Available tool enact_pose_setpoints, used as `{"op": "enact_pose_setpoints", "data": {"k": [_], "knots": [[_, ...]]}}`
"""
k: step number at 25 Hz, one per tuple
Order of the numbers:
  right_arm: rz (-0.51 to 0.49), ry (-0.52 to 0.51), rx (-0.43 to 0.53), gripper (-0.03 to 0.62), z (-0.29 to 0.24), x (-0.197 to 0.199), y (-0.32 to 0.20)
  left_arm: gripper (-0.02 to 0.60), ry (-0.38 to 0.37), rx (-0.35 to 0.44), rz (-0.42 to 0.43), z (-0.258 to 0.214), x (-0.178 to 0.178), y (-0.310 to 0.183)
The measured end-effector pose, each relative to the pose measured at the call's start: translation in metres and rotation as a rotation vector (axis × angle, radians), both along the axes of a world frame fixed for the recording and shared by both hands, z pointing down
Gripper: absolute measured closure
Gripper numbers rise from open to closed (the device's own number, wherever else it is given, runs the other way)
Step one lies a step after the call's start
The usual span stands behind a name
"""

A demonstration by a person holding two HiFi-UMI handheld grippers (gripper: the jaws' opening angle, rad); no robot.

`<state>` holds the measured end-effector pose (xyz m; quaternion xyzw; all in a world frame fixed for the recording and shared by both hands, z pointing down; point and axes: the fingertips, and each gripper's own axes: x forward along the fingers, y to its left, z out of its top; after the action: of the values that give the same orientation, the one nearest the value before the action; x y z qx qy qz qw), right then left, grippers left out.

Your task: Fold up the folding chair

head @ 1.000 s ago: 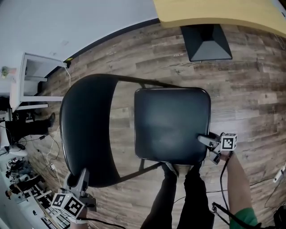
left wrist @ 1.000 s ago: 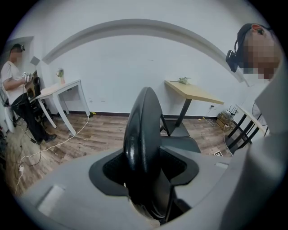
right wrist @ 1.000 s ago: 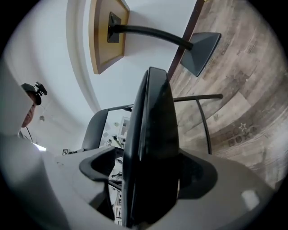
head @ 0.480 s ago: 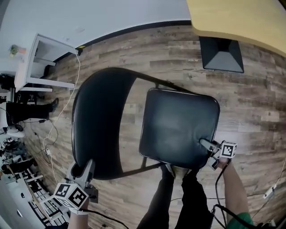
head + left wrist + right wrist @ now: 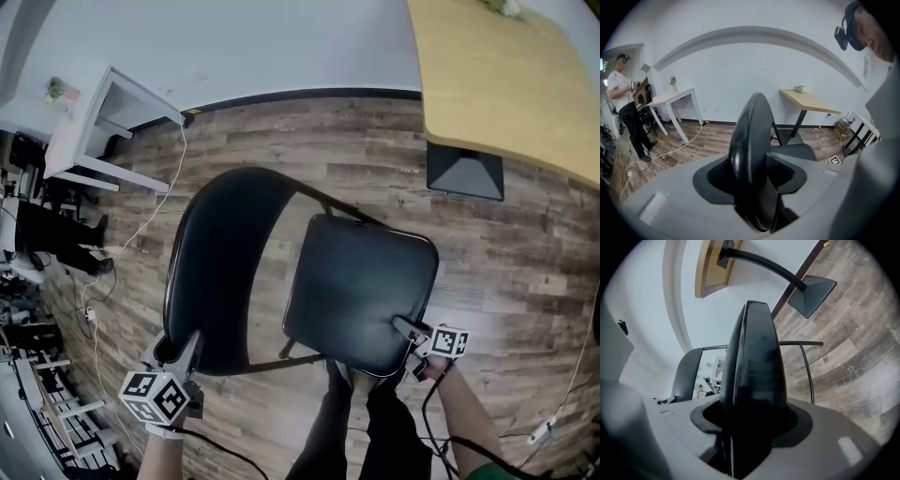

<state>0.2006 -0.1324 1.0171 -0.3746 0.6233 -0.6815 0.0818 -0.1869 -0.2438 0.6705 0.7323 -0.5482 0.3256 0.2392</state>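
Folding chair [image 5: 361,281] stands open on the wood floor [image 5: 525,272]; the left gripper [image 5: 178,352] is clamped on the backrest [image 5: 220,272] rim and the right gripper [image 5: 400,326] is clamped on the seat [image 5: 375,323] corner. Judgement: steady the backrest and swing the seat up towards it. There is free floor to the right, but the table base [image 5: 466,172] sits near the far edge.

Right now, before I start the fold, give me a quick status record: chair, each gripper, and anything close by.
chair: folding chair, unfolded, on the wood floor
left gripper: shut on the near end of the backrest
right gripper: shut on the near corner of the seat
close by: wooden table beyond the chair, not touching it
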Motion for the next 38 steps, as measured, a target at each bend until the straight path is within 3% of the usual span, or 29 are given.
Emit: {"op": "enact_pose_setpoints", "data": {"k": [13, 22, 38], "knots": [[0.006, 0.16, -0.082, 0.324, -0.072, -0.059, -0.019, 0.362, -0.073, 0.042, -0.005, -0.05, -0.007, -0.005], [0.013, 0.154, -0.163, 0.352, -0.124, -0.14, -0.015, 0.359, -0.174, 0.084, 0.074, -0.09, 0.001, 0.001], [-0.008, 0.261, -0.236, 0.365, -0.183, -0.195, -0.053, 0.362, -0.208, 0.197, 0.109, -0.131, 0.022, 0.019]]}}
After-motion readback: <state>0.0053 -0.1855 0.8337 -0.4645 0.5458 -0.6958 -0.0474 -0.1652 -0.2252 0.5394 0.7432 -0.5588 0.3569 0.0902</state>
